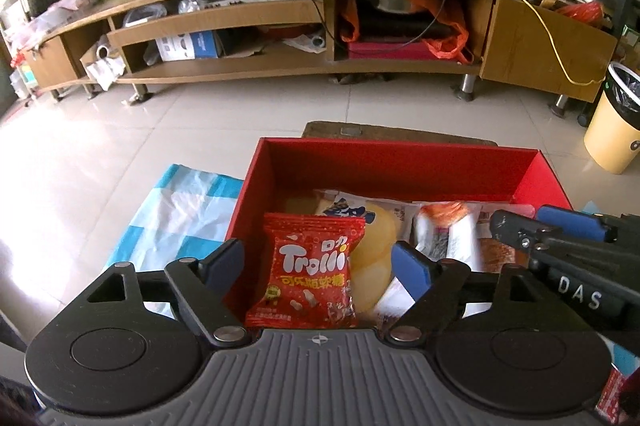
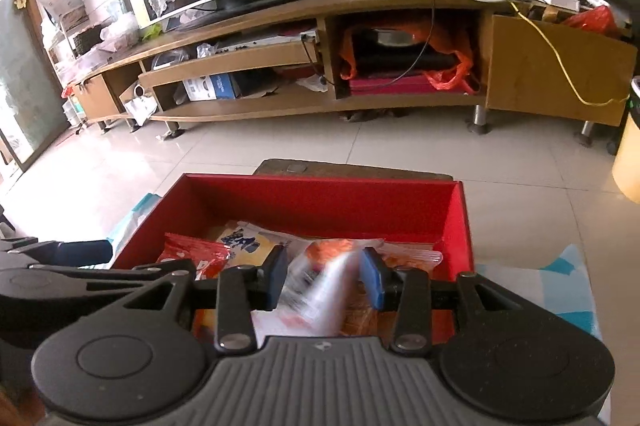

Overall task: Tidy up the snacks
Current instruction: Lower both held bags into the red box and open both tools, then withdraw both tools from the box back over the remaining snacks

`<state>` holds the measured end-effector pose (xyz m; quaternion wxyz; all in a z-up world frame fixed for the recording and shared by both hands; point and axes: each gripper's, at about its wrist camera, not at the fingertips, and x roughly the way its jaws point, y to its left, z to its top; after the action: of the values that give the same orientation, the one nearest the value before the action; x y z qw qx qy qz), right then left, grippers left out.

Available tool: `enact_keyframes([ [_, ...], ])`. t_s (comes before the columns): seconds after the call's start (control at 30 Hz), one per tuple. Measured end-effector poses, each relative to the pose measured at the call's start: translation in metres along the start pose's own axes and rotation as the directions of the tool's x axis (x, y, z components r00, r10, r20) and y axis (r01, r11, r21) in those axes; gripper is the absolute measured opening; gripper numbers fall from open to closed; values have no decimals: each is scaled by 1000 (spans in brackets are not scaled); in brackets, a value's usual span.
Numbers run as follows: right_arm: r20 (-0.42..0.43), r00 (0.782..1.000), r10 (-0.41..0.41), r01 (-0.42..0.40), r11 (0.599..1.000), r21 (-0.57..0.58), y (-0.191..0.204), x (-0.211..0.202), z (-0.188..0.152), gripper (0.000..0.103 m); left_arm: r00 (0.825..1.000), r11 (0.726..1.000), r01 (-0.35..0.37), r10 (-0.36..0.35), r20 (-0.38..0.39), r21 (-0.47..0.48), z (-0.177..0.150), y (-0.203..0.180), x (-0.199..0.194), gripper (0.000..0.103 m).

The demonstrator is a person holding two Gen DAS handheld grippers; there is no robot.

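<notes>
An open red box [image 1: 400, 146] [image 2: 320, 180] holds several snack packets. A red Trolli gummy packet [image 1: 312, 266] [image 2: 192, 254] lies at the box's near left, between the fingers of my left gripper [image 1: 316, 254], which stands open and clear of it. Beside it is a pale yellow pastry packet [image 1: 376, 254]. My right gripper [image 2: 322, 266] hovers over the box's right part. A white and orange packet [image 2: 324, 282] [image 1: 444, 238] shows blurred between its blue pads, apparently loose. In the left wrist view the right gripper [image 1: 552, 226] reaches in from the right.
The box rests on a dark wooden surface [image 1: 352, 130] with a blue and white checked cloth [image 1: 180, 214] on its left. Beyond the tiled floor stands a long wooden TV stand [image 1: 280, 66] with a monitor. A yellow bin [image 1: 616, 122] is at the right.
</notes>
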<state>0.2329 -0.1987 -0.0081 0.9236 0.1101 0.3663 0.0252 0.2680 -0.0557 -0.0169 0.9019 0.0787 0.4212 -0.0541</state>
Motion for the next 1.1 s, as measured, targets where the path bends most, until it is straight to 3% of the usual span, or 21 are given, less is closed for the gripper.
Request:
enact_keyframes([
  [0.17,3,1000,7,-7,1000,-12,3,-13,-3,39,1000,1000,-22,21,7,18,-7,0,-11,88],
  [0.57,-30,999,24,-25,999,-41,15,-45,-26,41,999,1000,7,-7,-34,0,-34,23,-39,90],
  [0.9,-111,992,62,-69,996,-59,29,-52,-58,43,992,998,23,-29,-122,-52,-71,58,-50,90],
  [1.1,-133,987,85,-97,991,-90,46,-56,-70,43,977,995,12,-34,-211,-104,-103,80,-49,90],
])
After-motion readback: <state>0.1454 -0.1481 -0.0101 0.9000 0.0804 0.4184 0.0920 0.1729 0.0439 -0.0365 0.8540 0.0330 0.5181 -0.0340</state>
